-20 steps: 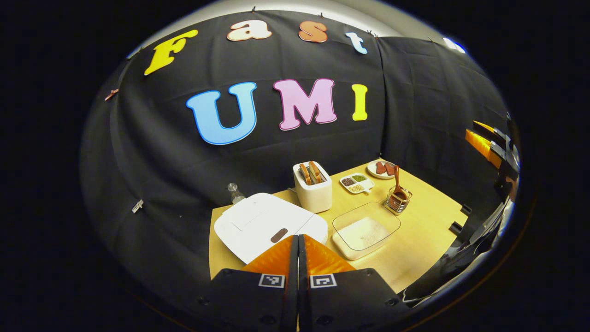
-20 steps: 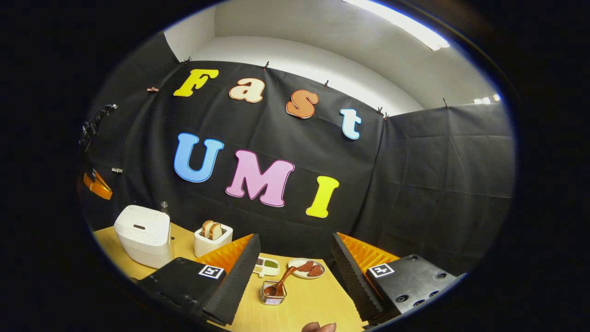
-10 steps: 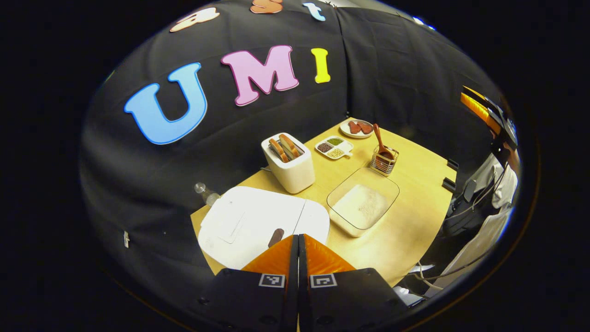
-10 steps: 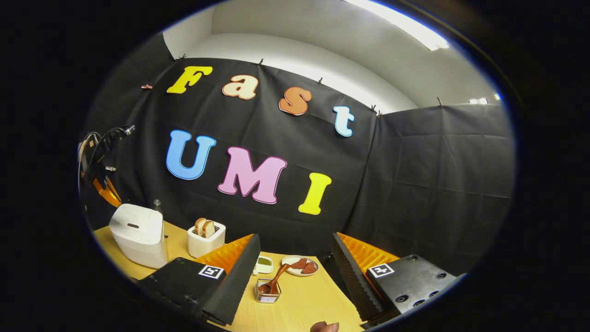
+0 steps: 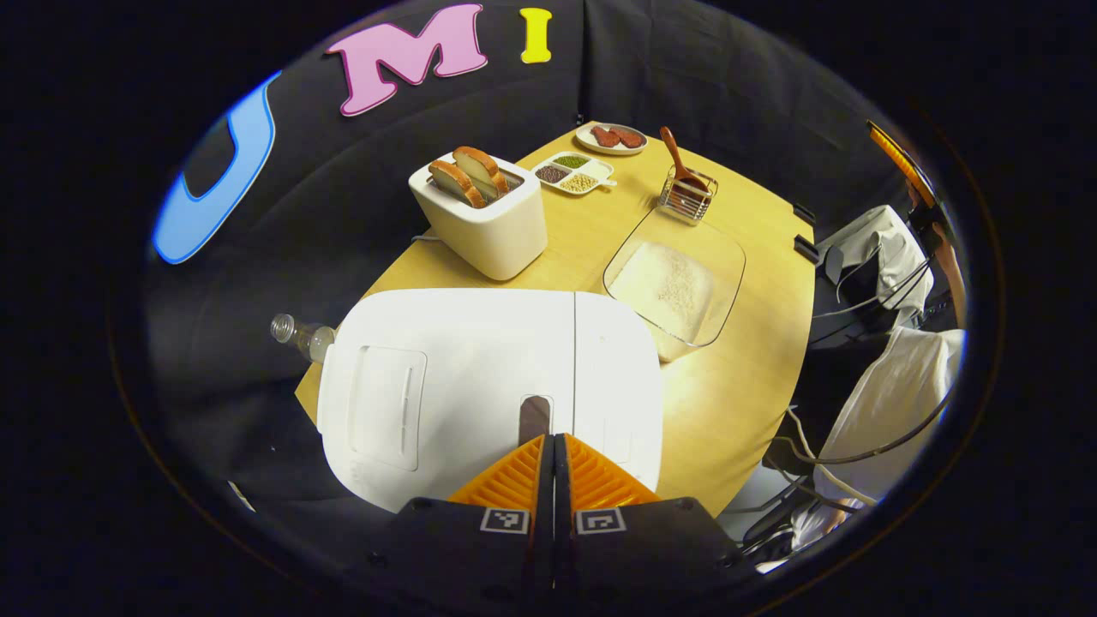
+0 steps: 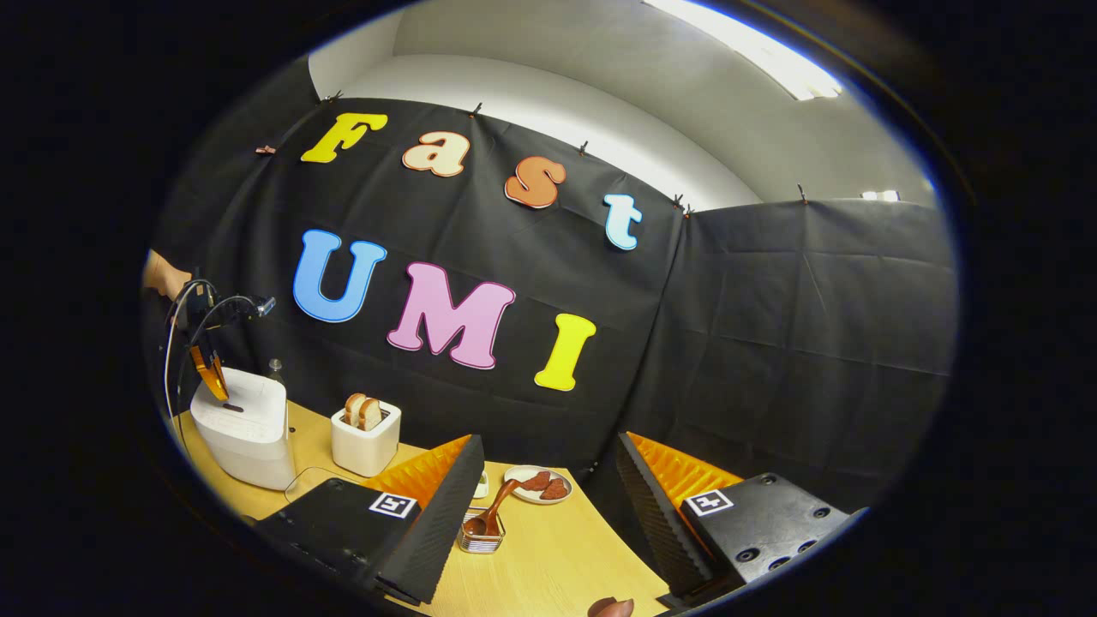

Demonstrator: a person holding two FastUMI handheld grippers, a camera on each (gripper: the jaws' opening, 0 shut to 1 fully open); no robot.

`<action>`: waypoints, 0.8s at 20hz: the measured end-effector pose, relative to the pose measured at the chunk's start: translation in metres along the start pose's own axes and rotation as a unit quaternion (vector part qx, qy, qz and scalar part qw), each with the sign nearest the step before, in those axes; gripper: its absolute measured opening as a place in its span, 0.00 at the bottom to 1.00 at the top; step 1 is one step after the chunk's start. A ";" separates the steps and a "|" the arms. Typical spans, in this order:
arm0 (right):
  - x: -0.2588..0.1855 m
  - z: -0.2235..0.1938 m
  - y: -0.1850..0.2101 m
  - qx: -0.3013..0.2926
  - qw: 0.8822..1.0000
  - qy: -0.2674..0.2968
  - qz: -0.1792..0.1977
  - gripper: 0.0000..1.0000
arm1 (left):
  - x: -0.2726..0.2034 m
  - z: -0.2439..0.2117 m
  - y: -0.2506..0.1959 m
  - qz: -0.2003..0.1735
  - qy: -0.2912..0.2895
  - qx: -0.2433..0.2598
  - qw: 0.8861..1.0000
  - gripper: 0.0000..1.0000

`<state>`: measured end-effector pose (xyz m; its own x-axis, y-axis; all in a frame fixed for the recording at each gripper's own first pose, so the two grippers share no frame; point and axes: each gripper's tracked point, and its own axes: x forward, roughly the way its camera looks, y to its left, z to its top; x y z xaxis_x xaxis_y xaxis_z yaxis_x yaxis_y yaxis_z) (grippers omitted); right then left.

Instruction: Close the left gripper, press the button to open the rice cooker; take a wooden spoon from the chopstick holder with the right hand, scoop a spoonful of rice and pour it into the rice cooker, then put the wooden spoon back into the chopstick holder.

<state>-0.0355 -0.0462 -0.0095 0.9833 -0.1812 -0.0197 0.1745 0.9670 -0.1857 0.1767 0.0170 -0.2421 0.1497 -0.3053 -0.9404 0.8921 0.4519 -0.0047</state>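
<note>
No brand name or other writing can be read on the white rice cooker [image 5: 480,377]; each finger body of the left gripper [image 5: 554,439] carries a small square black-and-white marker. Its 2 fingers are pressed together, their tips just short of the dark oblong button [image 5: 535,418] on the closed lid. Beyond the tips lie a toaster [image 5: 480,214] with 2 bread slices and a clear tray of rice [image 5: 675,283]. The right gripper [image 6: 548,480] has its fingers spread wide, holding nothing. Ahead between them, bare table [image 6: 548,557] lies open up to the chopstick holder [image 6: 482,538], where the wooden spoon [image 6: 490,512] leans.
</note>
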 end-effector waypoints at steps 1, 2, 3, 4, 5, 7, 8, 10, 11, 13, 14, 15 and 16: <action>-0.001 -0.001 0.001 0.000 1.000 0.001 -0.001 0.97 | 0.004 0.003 0.004 0.001 0.003 -0.001 1.000 0.06; -0.001 -0.003 0.000 -0.002 1.000 0.004 -0.004 0.97 | 0.007 0.006 0.004 -0.002 0.003 -0.003 1.000 0.06; 0.000 -0.005 -0.001 -0.004 1.000 0.008 -0.006 0.97 | 0.010 0.007 0.005 -0.004 0.007 -0.003 1.000 0.06; -0.001 -0.007 -0.001 -0.004 1.000 0.011 -0.008 0.98 | 0.012 0.006 0.005 -0.004 0.011 0.001 1.000 0.06; -0.001 -0.007 0.000 -0.003 1.000 0.013 -0.008 0.97 | 0.016 0.004 0.006 -0.003 0.016 0.004 1.000 0.06; -0.001 -0.007 0.001 0.002 1.000 0.014 -0.006 0.98 | 0.022 0.002 0.006 -0.007 0.030 0.008 1.000 0.06; -0.001 -0.008 0.001 0.004 1.000 0.016 -0.007 0.97 | 0.025 0.001 0.006 -0.008 0.034 0.007 0.999 0.06; -0.002 -0.009 -0.002 0.008 1.000 0.017 -0.008 0.97 | 0.022 0.000 0.005 -0.003 0.046 0.017 0.999 0.06; -0.003 -0.008 -0.002 0.009 1.000 0.017 -0.009 0.97 | 0.023 0.000 0.005 0.001 0.050 0.021 0.999 0.06; -0.005 -0.009 -0.005 0.008 1.000 0.016 -0.008 0.97 | 0.014 0.003 0.008 0.017 0.045 0.023 0.999 0.06; -0.006 -0.008 -0.007 0.006 1.000 0.015 -0.008 0.97 | 0.005 0.009 0.010 0.031 0.034 0.027 0.999 0.06; -0.006 -0.010 -0.011 0.005 1.000 0.015 -0.010 0.97 | -0.006 0.014 0.013 0.048 0.021 0.034 0.998 0.06; -0.007 -0.012 -0.013 0.005 1.000 0.019 -0.011 0.97 | -0.020 0.020 0.019 0.069 0.007 0.042 0.997 0.06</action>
<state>-0.0452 -0.0593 -0.0185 0.9766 -0.2087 -0.0525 0.1966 0.9644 -0.1770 0.1989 0.0152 -0.2167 0.2680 -0.2328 -0.9348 0.8957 0.4175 0.1528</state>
